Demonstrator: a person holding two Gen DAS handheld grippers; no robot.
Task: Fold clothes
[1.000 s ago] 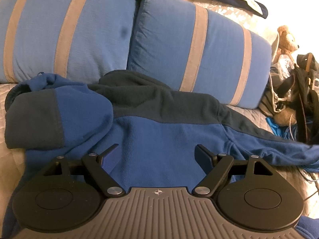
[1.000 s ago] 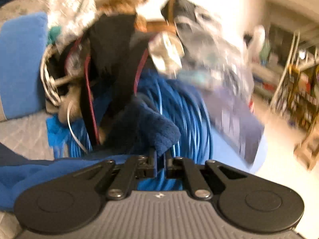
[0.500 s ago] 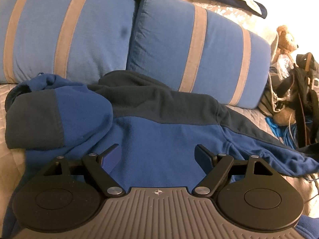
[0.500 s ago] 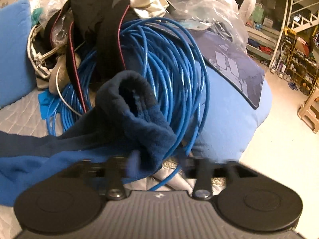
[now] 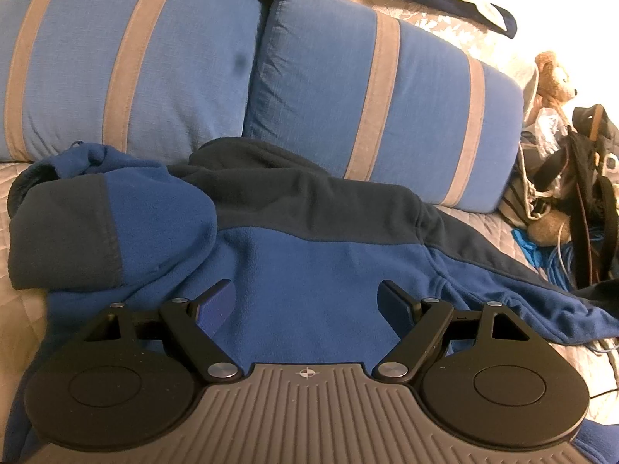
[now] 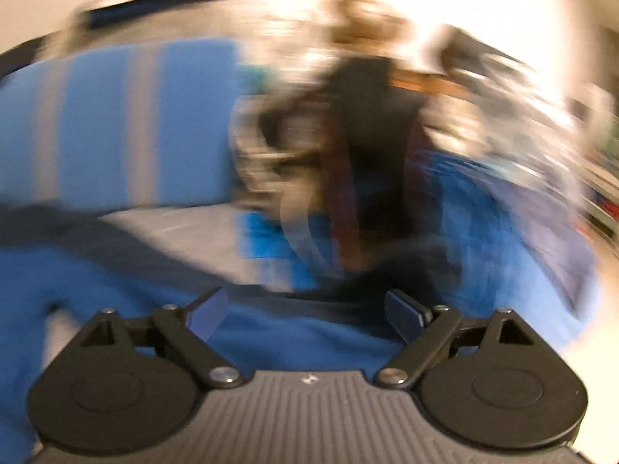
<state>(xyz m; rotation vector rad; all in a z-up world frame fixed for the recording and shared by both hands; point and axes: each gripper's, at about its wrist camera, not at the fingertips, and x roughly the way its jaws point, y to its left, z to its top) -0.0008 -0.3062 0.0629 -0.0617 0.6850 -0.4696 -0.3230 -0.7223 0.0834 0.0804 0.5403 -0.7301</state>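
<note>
- Below, the left gripper (image 5: 305, 301) gapes wide over the fleece (image 5: 309, 255), gripping nothing.
- Right gripper (image 6: 305, 309): jaws opening, empty, above the fleece's sleeve.
- Fleece lies spread on the quilt (image 5: 479, 220), against 2 striped pillows (image 5: 317, 89).
- Clutter (image 5: 580, 178) crowds the quilt's right end.

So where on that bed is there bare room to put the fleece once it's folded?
Bare quilt shows left of the blue-and-navy fleece jacket, below the striped blue pillows, and in a strip behind its right sleeve. The right end is crowded: blue cable coil, black bag, teddy bear.
</note>
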